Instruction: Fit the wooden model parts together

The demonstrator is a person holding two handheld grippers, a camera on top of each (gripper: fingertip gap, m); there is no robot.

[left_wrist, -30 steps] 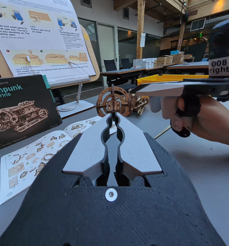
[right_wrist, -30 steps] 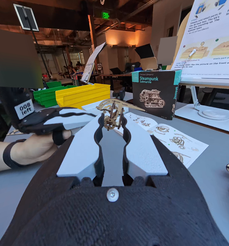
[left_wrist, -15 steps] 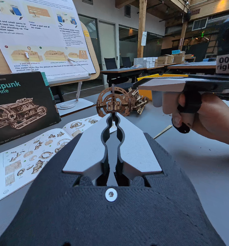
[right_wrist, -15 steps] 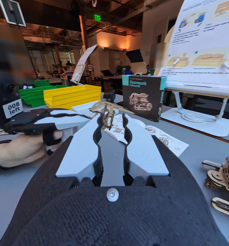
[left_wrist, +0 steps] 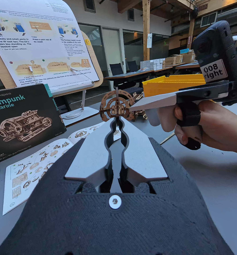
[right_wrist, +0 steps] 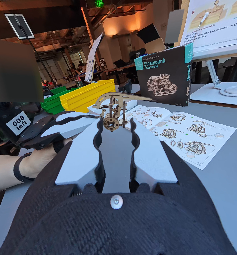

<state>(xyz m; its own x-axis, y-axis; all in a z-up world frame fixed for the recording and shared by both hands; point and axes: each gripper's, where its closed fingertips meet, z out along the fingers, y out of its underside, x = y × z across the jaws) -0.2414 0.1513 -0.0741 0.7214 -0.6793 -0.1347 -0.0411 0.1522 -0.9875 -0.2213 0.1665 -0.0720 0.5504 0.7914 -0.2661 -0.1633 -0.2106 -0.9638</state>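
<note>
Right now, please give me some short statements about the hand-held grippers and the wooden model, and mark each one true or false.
1. The left hand-held gripper is shut on the wooden model. True.
2. The right hand-held gripper is clamped shut. False: its jaws stand apart.
3. The booklet lies open on the table. True.
4. The kit box lies flat. False: it stands upright.
5. The yellow bin sits beside a green bin. True.

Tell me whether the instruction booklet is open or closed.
Open: the instruction booklet lies flat on the grey table, two illustrated pages spread side by side.
</note>
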